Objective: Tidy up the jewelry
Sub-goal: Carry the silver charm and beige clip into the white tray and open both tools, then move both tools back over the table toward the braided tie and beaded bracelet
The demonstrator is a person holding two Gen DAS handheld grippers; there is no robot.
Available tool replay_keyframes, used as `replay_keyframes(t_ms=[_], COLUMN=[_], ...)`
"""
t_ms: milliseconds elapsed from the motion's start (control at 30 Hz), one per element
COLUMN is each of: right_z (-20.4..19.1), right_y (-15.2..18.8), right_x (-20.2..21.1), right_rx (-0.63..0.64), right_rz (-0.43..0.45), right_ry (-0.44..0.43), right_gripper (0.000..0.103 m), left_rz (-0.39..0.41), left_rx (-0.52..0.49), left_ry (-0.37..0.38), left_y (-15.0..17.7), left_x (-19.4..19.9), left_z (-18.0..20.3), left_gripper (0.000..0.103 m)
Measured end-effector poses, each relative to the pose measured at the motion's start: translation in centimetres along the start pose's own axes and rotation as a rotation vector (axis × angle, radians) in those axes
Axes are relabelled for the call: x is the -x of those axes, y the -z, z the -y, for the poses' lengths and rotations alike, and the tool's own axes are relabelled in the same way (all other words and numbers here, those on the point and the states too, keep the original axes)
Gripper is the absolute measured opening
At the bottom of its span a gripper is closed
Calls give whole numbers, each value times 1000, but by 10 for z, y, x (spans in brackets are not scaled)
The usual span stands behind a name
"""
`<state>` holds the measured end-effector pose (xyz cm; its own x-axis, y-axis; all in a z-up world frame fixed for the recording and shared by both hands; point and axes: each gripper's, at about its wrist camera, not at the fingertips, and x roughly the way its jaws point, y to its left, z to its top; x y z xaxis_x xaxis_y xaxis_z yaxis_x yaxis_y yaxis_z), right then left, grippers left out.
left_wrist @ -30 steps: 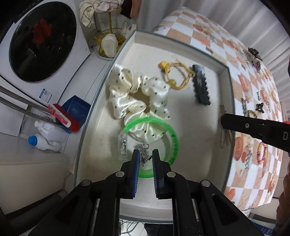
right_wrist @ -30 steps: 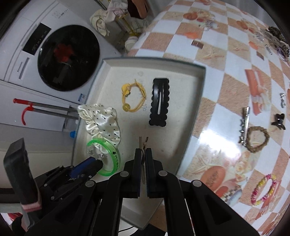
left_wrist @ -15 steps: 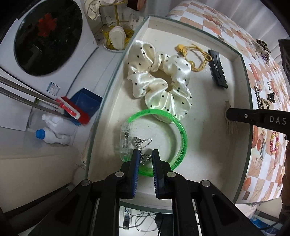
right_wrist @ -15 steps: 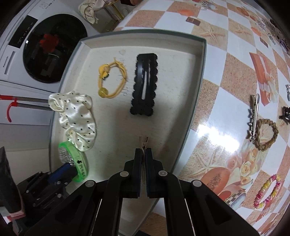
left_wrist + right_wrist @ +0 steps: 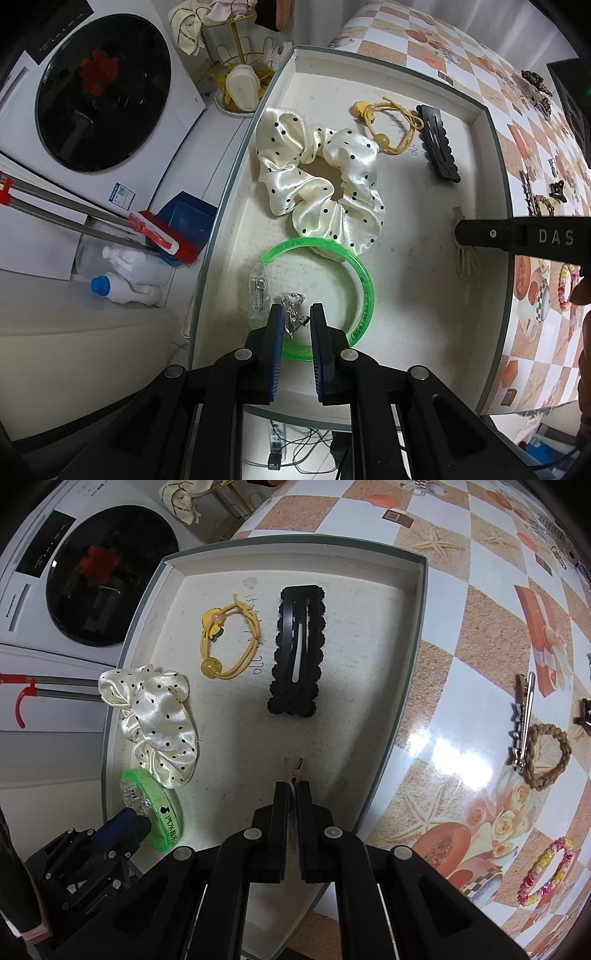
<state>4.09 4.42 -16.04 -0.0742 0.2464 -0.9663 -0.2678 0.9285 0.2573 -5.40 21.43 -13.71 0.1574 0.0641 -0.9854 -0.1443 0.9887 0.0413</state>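
A: What can't you make out here?

B: The cream clip (image 5: 293, 771) mostly disappears between the right gripper's (image 5: 291, 794) fingers; only its tip pokes out. From the left wrist view, the same gripper's finger covers its middle.

A: And the chain?

B: The silver chain (image 5: 291, 310) is too fine to read; it looks pinched by the left gripper (image 5: 297, 321), perhaps.

A: Anything cut off?

B: The green bangle's (image 5: 364, 291) near arc hides behind the fingers, and far bench (image 5: 480, 627) trinkets blur at the rim.
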Motion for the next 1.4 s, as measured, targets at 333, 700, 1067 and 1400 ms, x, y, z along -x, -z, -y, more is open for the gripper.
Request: replay_keyframes(t_ms=[333, 700, 1067, 1400], right_z=[0, 19, 81, 168], right_y=[-8, 11, 43, 90], right_x=[36, 74, 104, 120], right_rx=[-15, -66, -211, -406], right_rz=[77, 144, 185, 186], right_ry=[-68, -89, -45, 36], right_gripper=[38, 56, 83, 83], left_rz=[38, 72, 95, 119], left_rx=[4, -37, -153, -251], left_ry=[-20, -27, -6, 42], left_y=[-3, -14, -30, -46], left_x=[15, 35, 52, 61], left_z=[1, 16, 65, 130], left_gripper=[103, 103, 103, 103])
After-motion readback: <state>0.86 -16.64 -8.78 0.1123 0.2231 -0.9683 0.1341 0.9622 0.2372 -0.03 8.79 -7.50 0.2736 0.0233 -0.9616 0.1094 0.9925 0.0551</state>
